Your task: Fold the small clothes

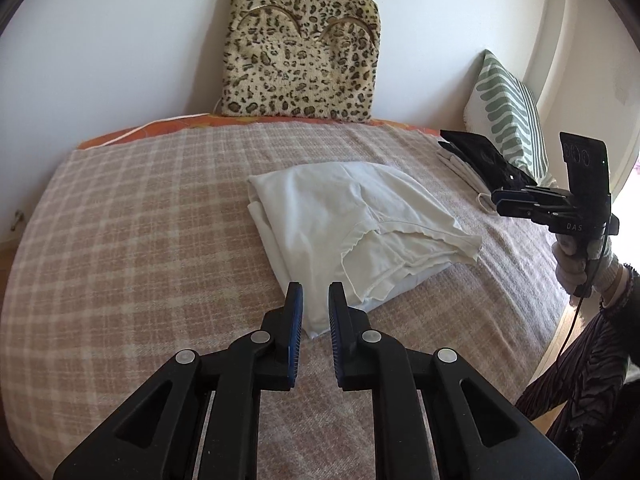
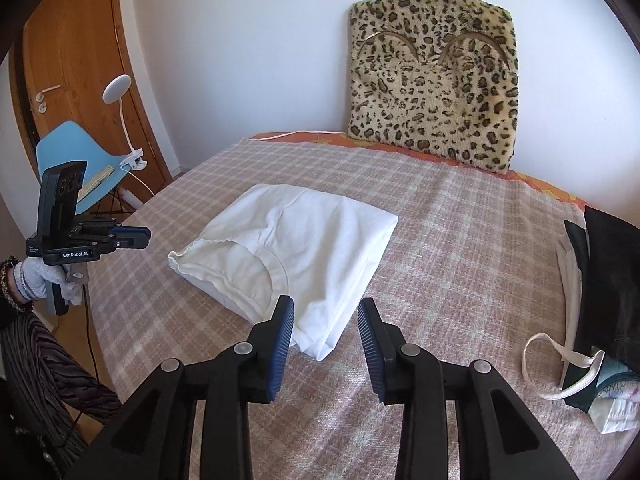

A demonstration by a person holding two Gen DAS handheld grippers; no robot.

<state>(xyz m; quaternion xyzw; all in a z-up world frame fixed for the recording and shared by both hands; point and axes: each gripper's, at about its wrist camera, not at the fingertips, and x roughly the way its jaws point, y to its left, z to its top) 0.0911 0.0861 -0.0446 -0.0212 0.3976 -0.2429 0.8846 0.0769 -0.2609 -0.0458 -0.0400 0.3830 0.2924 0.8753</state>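
A white garment [image 1: 352,224] lies folded in a rough rectangle on the checked blanket, its neckline facing the bed's near edge; it also shows in the right wrist view [image 2: 296,248]. My left gripper [image 1: 316,300] hovers just before the garment's near corner, jaws slightly apart and empty. My right gripper [image 2: 326,320] hovers over another near corner, jaws open and empty. Each gripper shows in the other's view, the right [image 1: 516,204] and the left [image 2: 128,236], both held above the bed.
A pile of dark and white clothes [image 2: 600,280] lies at the bed's right side, also in the left wrist view [image 1: 480,160]. A leopard-print cushion [image 1: 300,48] leans on the wall. A green-striped pillow [image 1: 508,116], a blue chair [image 2: 76,164] and a wooden door [image 2: 80,60] stand around.
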